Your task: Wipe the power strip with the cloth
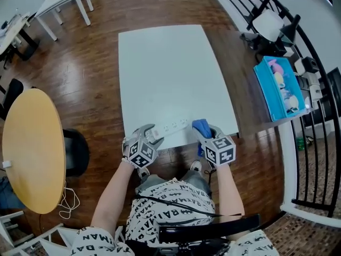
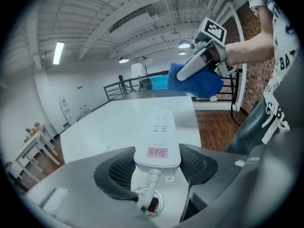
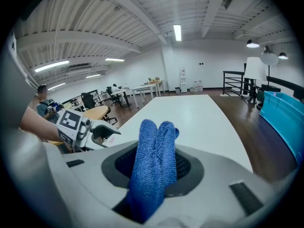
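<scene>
Near edge of white table (image 1: 170, 68): white power strip (image 1: 173, 127), lengthwise along it.
Left gripper (image 1: 149, 134): jaws clamped on strip's cord end.
Right gripper (image 1: 208, 134): jaws closed on blue cloth (image 3: 153, 160), beside strip's other end.

**Three cameras sharing one tabletop**

The head camera is looking steeply down from above the person. It is taking in the whole white table (image 1: 170, 73), with the left gripper (image 1: 153, 134) and right gripper (image 1: 209, 131) at its near edge.

The left gripper view is riding close behind its own jaws. It is facing along the power strip (image 2: 159, 137) across the tabletop and is catching the right gripper from the side.

The right gripper view is sitting just as close behind the cloth (image 3: 152, 165). It is facing down the table's length and is catching the left gripper at its left.

All three views are sharing the tabletop.
</scene>
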A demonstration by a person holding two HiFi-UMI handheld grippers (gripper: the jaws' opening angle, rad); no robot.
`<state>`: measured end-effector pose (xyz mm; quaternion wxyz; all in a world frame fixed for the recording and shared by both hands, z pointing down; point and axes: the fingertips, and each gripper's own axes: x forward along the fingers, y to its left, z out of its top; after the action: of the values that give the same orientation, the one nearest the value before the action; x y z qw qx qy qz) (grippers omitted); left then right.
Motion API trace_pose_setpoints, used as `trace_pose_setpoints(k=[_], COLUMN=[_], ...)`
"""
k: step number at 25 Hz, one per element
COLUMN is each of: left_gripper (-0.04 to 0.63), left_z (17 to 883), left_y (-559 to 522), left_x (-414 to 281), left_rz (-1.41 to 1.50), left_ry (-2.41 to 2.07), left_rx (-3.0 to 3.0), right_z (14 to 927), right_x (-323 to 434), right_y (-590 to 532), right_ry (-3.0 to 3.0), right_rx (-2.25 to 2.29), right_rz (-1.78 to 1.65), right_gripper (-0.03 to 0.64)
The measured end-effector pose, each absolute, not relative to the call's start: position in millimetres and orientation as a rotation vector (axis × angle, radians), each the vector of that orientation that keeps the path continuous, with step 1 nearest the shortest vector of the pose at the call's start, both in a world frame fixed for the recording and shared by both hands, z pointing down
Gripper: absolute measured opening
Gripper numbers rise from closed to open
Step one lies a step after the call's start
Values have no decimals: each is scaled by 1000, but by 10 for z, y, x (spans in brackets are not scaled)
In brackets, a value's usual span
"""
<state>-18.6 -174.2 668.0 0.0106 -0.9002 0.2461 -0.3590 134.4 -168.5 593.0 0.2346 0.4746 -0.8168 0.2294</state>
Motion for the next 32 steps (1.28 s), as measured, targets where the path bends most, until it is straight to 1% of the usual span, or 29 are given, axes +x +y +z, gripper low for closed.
trace_pose_setpoints(k=[6,11,15,21,32], left_gripper=[287,287,287,287,287], left_z=[6040,5716,5504,5393,5386], left_y=[-1586,-1533,-1469,-1363,-1359], left_x=[-276,-247,-154,-35,92], left_rz=[-1056,-1045,-1012,-981,-996], left_ry=[875,920,915,896,901], left_rx=[-2638,-2524,-2444,-2407,-2390], right_z=[5697,5464,5349,5185,5022], right_x=[1185,1118,1110,911,39], right_y=[-1871,-1977,-1967,-1772,-1220], right_ry=[-2303,-2305,-2324,-2418,-2546], right_rx=[1154,1114,1118,1085,760], right_rz=[480,317,280,271,279], right_gripper=[132,132,132,132,132])
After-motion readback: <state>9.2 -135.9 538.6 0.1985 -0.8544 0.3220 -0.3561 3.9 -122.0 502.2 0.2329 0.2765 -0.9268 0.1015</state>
